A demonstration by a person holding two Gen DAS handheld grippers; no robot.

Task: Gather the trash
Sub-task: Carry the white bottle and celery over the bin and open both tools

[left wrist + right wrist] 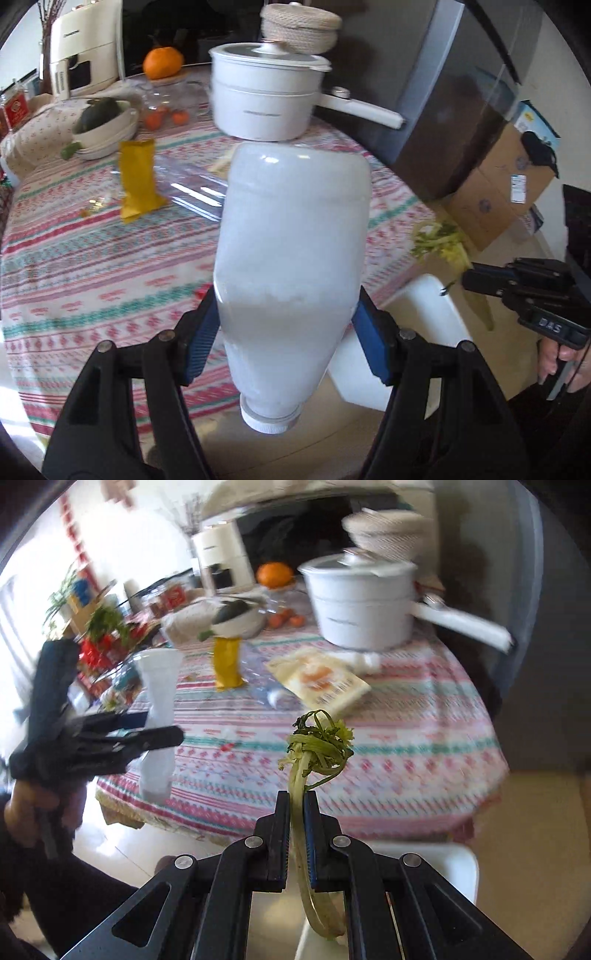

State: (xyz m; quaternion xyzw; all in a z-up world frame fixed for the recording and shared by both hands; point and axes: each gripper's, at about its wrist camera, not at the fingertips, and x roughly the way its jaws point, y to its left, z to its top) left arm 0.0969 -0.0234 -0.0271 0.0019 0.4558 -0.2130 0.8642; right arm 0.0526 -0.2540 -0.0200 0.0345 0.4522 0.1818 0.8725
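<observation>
Two grippers are loaded, one item each.

Left wrist view: the left gripper [284,325] holds a frosted white plastic bottle [291,266] between its blue pads [201,334], jaws spread wide around the bottle's lower body. The bottle hangs upside down, its white screw cap [269,417] nearest the camera and its base toward the table. Beyond it, a round table with a pink, teal and white patterned tablecloth [92,266] carries a yellow packet [138,181] standing upright, a crumpled clear plastic wrapper [195,188] just beside it, a white lidded pot with a long handle [266,103], a woven lidded basket [301,26] behind the pot, an orange [162,62] and a white bowl holding a dark green vegetable [103,125]. At the right edge the right gripper [469,280] appears, a hand [565,365] on its grip, with wilted greens [439,240] at its tip. A white bin [417,332] stands on the floor below the table edge.

Right wrist view: the right gripper [297,805] is pinched nearly closed on the pale stalk of the wilted greens [317,746], whose leafy head curls above the fingertips while the stalk loops down below them. At the left, the left gripper [162,738] carries the bottle [159,709] off the table's near edge. On the tablecloth [406,746] lie a cream snack pouch [321,679], the yellow packet [227,662] and the pot [362,602]. The white bin's rim [454,853] shows beneath the gripper.
</observation>
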